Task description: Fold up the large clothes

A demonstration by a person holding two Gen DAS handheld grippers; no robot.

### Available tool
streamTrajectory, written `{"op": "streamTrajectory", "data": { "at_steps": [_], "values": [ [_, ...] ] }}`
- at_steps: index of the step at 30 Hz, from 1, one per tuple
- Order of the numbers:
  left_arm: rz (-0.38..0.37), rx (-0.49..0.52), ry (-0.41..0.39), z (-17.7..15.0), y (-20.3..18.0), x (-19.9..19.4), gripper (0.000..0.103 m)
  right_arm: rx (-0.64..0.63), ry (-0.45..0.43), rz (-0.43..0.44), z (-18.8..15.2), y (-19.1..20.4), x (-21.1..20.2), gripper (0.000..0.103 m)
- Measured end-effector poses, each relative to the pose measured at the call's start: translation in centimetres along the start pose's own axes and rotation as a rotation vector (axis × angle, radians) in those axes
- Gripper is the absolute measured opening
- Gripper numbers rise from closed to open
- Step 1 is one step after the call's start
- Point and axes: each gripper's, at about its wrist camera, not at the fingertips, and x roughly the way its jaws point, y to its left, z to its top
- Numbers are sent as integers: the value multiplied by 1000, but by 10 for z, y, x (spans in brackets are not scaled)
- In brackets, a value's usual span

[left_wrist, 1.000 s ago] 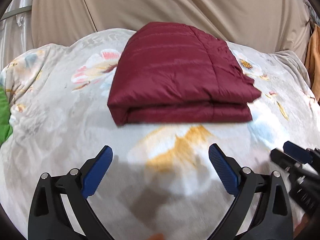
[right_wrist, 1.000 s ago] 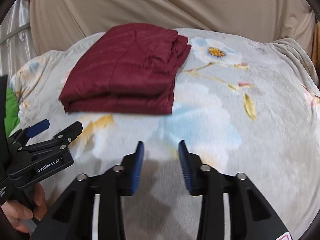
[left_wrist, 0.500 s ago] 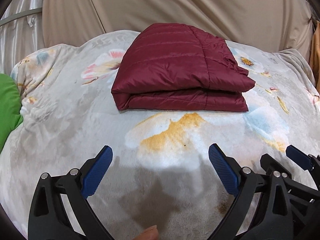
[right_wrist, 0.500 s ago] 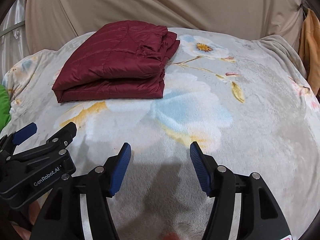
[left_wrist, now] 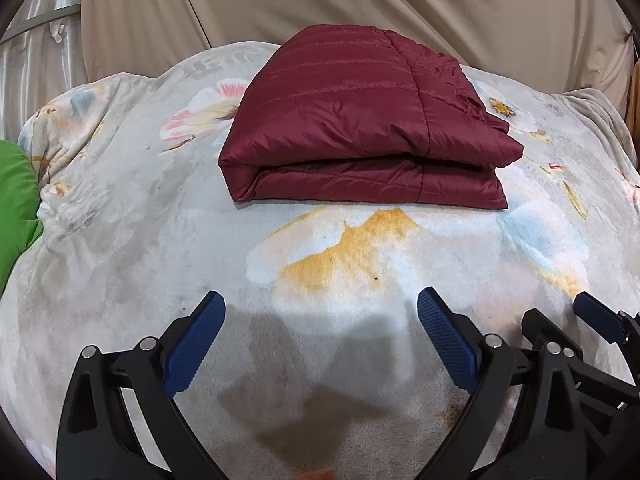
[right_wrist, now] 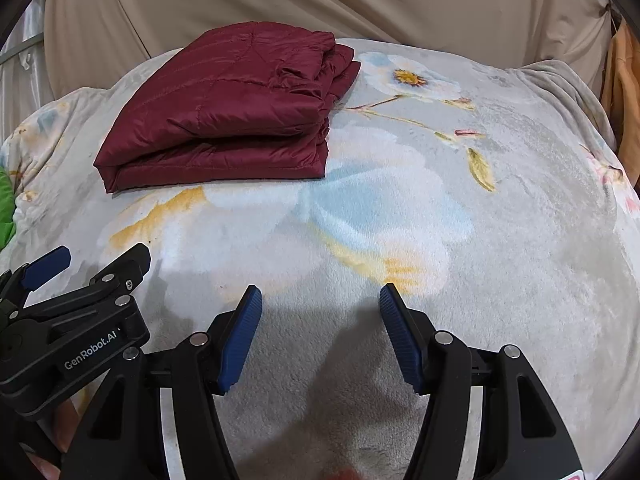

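A dark red quilted jacket lies folded into a thick rectangle on the far part of a floral blanket; it also shows in the right wrist view at upper left. My left gripper is open and empty, held over the blanket well in front of the jacket. My right gripper is open and empty, beside the left one and to the jacket's right. Each gripper shows at the edge of the other's view: the right gripper's blue-padded fingers, and the left gripper's fingers.
A beige cloth hangs behind the bed. A green cloth lies at the left edge. An orange cloth hangs at the far right. A metal rail shows at the upper left.
Both grippers have drawn back from the folded jacket, which now sits farther off. The right gripper's jaws have opened wider. The jacket has not moved.
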Motion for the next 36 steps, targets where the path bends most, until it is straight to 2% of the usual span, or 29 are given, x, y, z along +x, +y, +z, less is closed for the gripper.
{"op": "streamTrajectory", "data": {
  "at_steps": [26,33,36],
  "values": [
    [9,-7,7,-1,3,2,97,-18,-21,-28,1,2,-2,60],
    [22,-7,20,-2,1,4,98,-23,-27,-36,0,5,-4,60],
    [50,1,12,-2,-2,2,97,-25,-25,-38,0,6,-4,60]
  ]
}}
